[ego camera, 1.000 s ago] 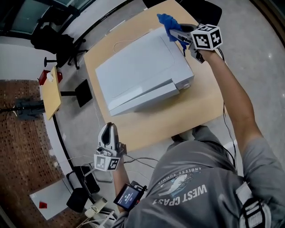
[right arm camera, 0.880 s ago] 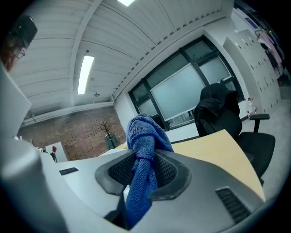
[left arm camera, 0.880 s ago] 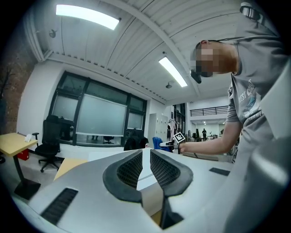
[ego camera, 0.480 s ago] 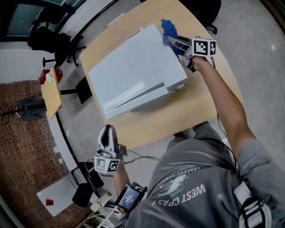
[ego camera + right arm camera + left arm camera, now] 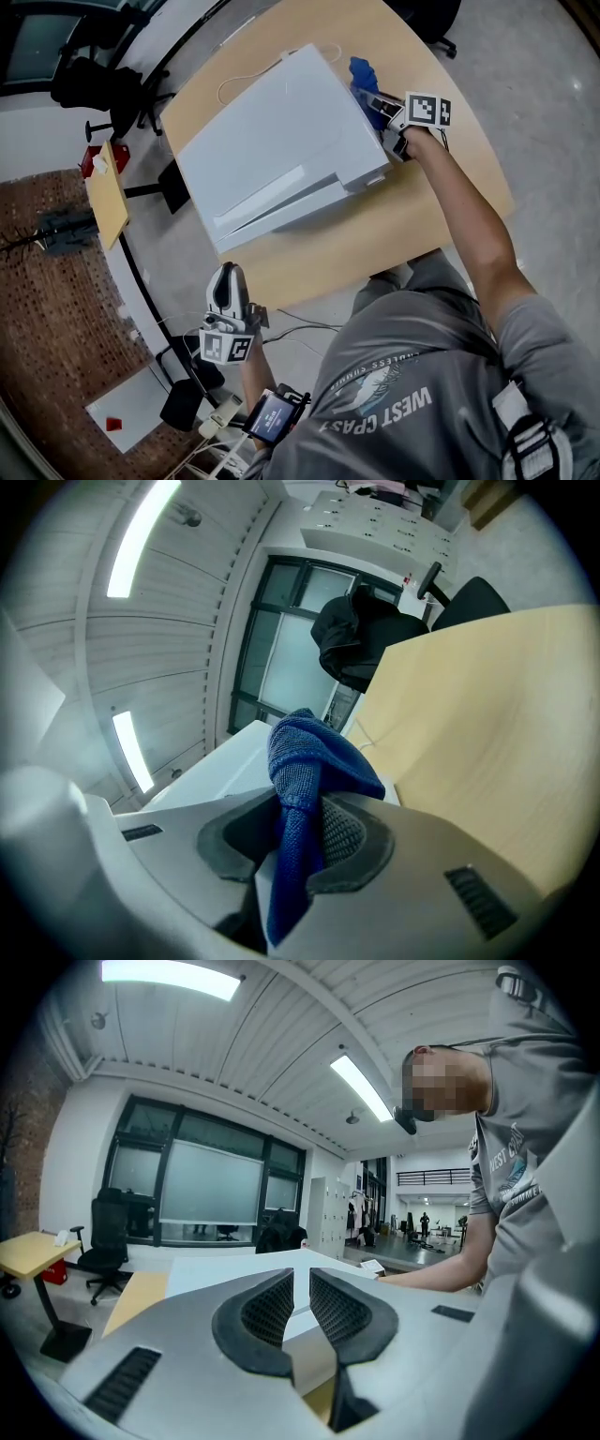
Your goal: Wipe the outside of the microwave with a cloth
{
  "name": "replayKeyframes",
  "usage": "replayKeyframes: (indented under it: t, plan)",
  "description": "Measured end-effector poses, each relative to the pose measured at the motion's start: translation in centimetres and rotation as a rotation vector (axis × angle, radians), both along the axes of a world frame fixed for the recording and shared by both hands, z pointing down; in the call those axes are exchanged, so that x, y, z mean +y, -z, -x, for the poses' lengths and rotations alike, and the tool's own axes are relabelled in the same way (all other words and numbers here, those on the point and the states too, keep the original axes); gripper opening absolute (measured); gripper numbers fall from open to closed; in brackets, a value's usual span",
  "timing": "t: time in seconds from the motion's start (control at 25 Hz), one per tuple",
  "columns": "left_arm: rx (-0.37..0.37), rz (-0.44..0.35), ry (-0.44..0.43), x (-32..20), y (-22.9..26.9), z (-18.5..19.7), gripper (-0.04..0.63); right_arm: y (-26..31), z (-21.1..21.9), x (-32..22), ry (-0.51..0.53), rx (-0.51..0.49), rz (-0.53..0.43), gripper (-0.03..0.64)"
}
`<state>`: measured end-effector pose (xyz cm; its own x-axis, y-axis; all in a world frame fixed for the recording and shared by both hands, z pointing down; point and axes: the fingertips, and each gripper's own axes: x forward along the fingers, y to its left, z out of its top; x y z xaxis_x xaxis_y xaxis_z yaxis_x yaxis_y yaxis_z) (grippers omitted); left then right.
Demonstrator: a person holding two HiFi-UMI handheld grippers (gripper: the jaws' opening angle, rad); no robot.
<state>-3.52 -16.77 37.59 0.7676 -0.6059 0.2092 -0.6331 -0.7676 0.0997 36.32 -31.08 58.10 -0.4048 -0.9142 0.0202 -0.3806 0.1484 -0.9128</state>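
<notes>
The white microwave stands on the wooden counter. The blue cloth sits just beside the microwave's right side wall, near its far corner; contact cannot be confirmed. The right gripper pinches the cloth.

Legible writing: the person's grey shirt carries a print, seen upside down, with the word "WEST" readable.

The right gripper view shows the cloth clamped between the ribbed pads, its bunched end projecting past the tips. The head view shows the left gripper off the counter's near edge, above the floor. The left gripper view shows that gripper with its jaws pressed together and nothing between them.
</notes>
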Motion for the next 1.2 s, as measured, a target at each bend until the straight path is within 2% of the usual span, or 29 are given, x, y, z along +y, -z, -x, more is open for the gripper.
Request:
replayKeyframes:
  t: [0.56, 1.2]
  plan:
    - [-0.016, 0.026, -0.005, -0.3, -2.2, -1.0, 0.069, -9.3, 1.1, 3.0, 0.065, -0.059, 0.156, 0.101]
    - [-0.018, 0.031, 0.015, 0.1, -2.5, -0.9, 0.069, -12.5, 1.3, 3.5, 0.127, -0.063, 0.242, 0.101]
